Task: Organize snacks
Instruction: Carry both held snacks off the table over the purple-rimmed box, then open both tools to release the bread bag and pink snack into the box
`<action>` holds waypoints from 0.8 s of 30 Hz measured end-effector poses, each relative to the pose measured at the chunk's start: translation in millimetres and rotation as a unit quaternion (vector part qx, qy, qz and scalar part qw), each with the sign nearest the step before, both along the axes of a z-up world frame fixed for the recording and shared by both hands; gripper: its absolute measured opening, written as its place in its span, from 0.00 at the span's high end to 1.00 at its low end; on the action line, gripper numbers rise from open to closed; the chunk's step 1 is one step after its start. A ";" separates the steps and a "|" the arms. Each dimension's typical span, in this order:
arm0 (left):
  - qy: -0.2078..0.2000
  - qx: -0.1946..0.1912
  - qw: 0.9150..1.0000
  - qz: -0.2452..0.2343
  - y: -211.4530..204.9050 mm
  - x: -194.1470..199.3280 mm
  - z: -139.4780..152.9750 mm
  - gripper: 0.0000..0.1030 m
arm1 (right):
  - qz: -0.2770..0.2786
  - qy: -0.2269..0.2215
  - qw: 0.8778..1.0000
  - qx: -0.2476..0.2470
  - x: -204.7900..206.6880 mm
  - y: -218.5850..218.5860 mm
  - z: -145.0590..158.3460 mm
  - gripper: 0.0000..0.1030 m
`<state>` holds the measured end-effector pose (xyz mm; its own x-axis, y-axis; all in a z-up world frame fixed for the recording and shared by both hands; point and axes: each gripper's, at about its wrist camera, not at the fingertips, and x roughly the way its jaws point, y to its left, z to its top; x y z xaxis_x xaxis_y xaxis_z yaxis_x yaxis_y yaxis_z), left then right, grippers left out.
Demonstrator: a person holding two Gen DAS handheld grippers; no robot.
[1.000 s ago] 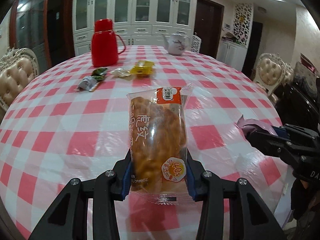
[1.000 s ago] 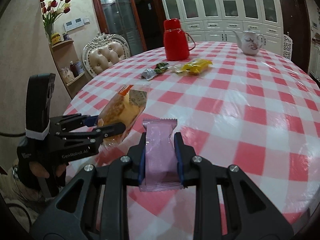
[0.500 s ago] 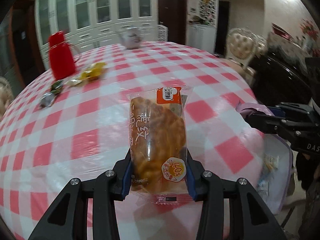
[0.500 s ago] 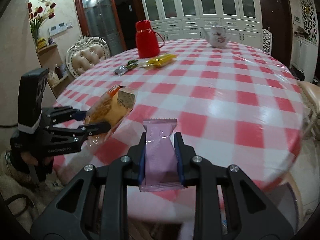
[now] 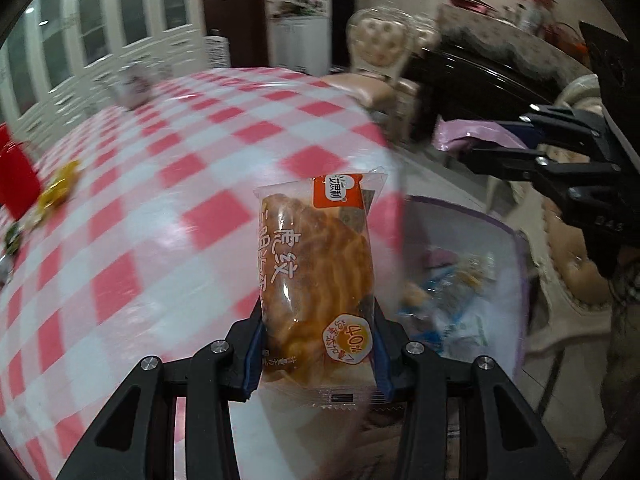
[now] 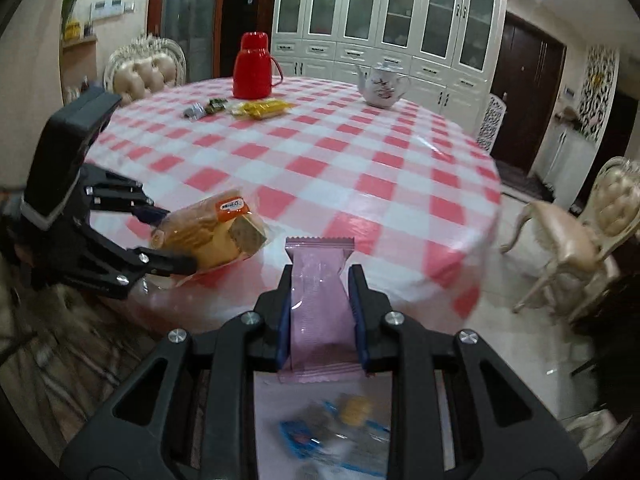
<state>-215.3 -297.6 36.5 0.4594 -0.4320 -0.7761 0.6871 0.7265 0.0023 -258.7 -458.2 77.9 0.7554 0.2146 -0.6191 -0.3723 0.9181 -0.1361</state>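
My left gripper (image 5: 316, 344) is shut on a clear bread packet (image 5: 318, 272) with an orange label; it also shows in the right wrist view (image 6: 208, 236), held at the table's near edge. My right gripper (image 6: 320, 312) is shut on a pink wrapped snack (image 6: 318, 304), seen in the left wrist view (image 5: 472, 136) off the table's edge. A clear bin (image 5: 516, 248) with a purple rim stands below both grippers; several snack packets (image 6: 332, 428) lie in it.
The round table (image 6: 320, 152) has a red and white checked cloth. At its far side stand a red flask (image 6: 254, 68), a white teapot (image 6: 382, 84), a yellow packet (image 6: 264, 108) and small dark packets (image 6: 206, 108). Upholstered chairs (image 6: 576, 240) stand around.
Both grippers have swung away from the table's middle to its edge, still holding their packets. The bin with snacks has come into view below them.
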 end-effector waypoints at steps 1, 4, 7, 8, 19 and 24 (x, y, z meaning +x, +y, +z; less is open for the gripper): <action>0.002 0.000 1.000 -0.012 -6.8 -1.9 0.4 0.56 | -0.002 -0.003 1.000 -0.012 -3.2 -3.9 -0.4 0.71; 0.004 0.002 0.999 -0.052 -30.7 -9.1 1.0 0.56 | -0.008 0.000 0.999 -0.049 -10.6 -15.9 -3.6 0.71; -0.009 0.014 0.996 -0.084 -55.7 -17.4 0.0 0.56 | -0.018 0.014 0.996 -0.086 -14.3 -25.5 -9.9 0.71; -0.011 0.016 0.996 -0.092 -62.2 -19.3 -0.6 0.56 | -0.019 0.021 0.995 -0.095 -15.3 -28.6 -12.6 0.71; 0.099 -0.024 0.977 -0.187 -110.8 -27.3 -32.6 0.55 | -0.043 0.124 0.973 -0.188 -27.1 -64.5 -50.5 0.71; 0.097 -0.083 0.976 -0.179 -97.1 -20.5 -20.6 0.30 | -0.084 0.140 0.962 -0.221 -26.9 -77.8 -59.0 0.58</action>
<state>-235.8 -394.8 15.9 0.1082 -0.6652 -0.7388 0.8725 0.4197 -0.2502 -285.6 -536.0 18.9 0.5461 -0.2257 -0.8068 -0.3036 0.8442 -0.4417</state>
